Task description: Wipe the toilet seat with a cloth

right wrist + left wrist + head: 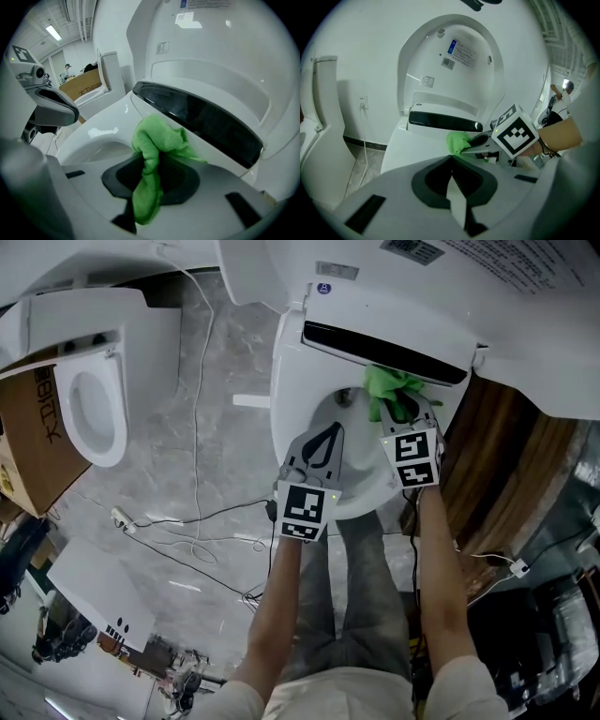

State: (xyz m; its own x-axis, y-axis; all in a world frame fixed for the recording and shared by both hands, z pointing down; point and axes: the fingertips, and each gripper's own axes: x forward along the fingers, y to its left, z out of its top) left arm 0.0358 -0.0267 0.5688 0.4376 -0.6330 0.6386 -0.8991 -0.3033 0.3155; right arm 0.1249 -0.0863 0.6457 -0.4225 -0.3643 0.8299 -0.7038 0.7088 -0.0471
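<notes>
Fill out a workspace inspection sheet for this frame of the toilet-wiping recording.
Surface: white toilet seat, lid raised.
Job's things: green cloth bunched at the seat's rear, by the dark strip.
Clutter: second toilet and cardboard box, left.
Grippers: right gripper shut on the cloth; left gripper shut, empty, over the bowl.
Cables: white cable, black cable and power strip on the floor.
Surroundings: grey stone-look floor; wood panel, right.
</notes>
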